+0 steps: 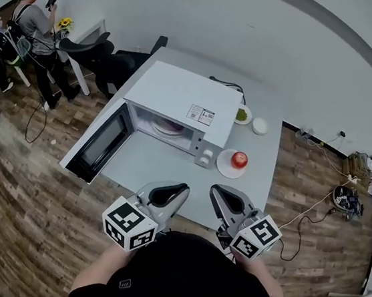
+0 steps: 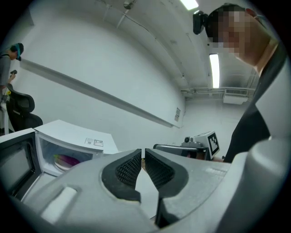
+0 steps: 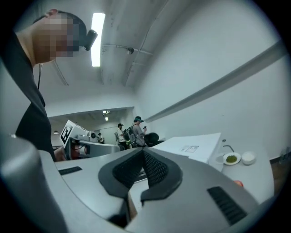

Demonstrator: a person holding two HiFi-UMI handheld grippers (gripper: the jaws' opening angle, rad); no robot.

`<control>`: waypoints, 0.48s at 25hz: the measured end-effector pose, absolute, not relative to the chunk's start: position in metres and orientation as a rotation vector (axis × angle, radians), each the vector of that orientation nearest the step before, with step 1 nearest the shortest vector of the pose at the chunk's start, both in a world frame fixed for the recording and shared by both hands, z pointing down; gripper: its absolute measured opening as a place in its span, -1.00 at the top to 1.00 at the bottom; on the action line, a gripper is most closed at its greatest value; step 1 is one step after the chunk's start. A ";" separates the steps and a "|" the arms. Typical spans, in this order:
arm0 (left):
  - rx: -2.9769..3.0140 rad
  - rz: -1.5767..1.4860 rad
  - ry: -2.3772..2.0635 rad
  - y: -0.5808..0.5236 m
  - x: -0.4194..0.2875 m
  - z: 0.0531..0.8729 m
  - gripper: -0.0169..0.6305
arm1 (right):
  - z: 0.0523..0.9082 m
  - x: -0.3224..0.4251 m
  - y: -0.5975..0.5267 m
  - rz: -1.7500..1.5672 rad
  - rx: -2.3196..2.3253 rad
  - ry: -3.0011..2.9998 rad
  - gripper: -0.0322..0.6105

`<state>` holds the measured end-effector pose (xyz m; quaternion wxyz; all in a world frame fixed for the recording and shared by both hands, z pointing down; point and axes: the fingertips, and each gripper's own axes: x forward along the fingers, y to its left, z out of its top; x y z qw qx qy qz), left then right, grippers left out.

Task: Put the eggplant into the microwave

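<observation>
The white microwave (image 1: 180, 98) stands on the white table (image 1: 151, 165) with its door (image 1: 98, 147) swung wide to the left. Inside it, a purple eggplant (image 1: 167, 124) lies on a plate; the left gripper view shows the eggplant (image 2: 68, 160) there too. Both grippers hang near the person's body at the table's near edge, well apart from the microwave. My left gripper (image 1: 183, 190) points toward the other one, jaws closed with nothing between them (image 2: 142, 152). My right gripper (image 1: 217, 191) is shut and empty (image 3: 143, 152).
A white plate (image 1: 225, 168) with a red apple (image 1: 239, 159) sits right of the microwave. Behind it are a small dish of green food (image 1: 241, 114) and a white bowl (image 1: 259, 126). Black office chairs (image 1: 104, 60) and two people (image 1: 37, 28) stand at the far left. Cables lie on the floor at right.
</observation>
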<state>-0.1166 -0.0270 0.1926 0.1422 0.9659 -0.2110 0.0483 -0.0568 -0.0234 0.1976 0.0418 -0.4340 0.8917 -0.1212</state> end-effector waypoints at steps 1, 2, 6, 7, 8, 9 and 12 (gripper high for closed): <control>2.803 0.130 -0.621 -0.027 -0.118 0.188 0.85 | 0.189 -0.054 -0.023 -0.310 -1.353 2.710 0.85; 2.819 0.131 -0.637 -0.028 -0.121 0.185 0.85 | 0.181 -0.053 -0.022 -0.259 -1.368 2.696 0.85; 2.829 0.112 -0.699 -0.031 -0.136 0.182 0.86 | 0.174 -0.058 -0.021 -0.203 -1.389 2.680 0.85; 2.833 0.106 -0.715 -0.031 -0.139 0.181 0.86 | 0.175 -0.059 -0.022 -0.217 -1.395 2.674 0.85; 2.838 0.103 -0.730 -0.032 -0.141 0.181 0.87 | 0.178 -0.059 -0.023 -0.238 -1.399 2.668 0.85; 2.842 0.101 -0.742 -0.033 -0.143 0.180 0.87 | 0.180 -0.058 -0.024 -0.261 -1.402 2.664 0.86; 2.844 0.112 -0.754 -0.037 -0.146 0.181 0.88 | 0.185 -0.056 -0.025 -0.299 -1.429 2.662 0.86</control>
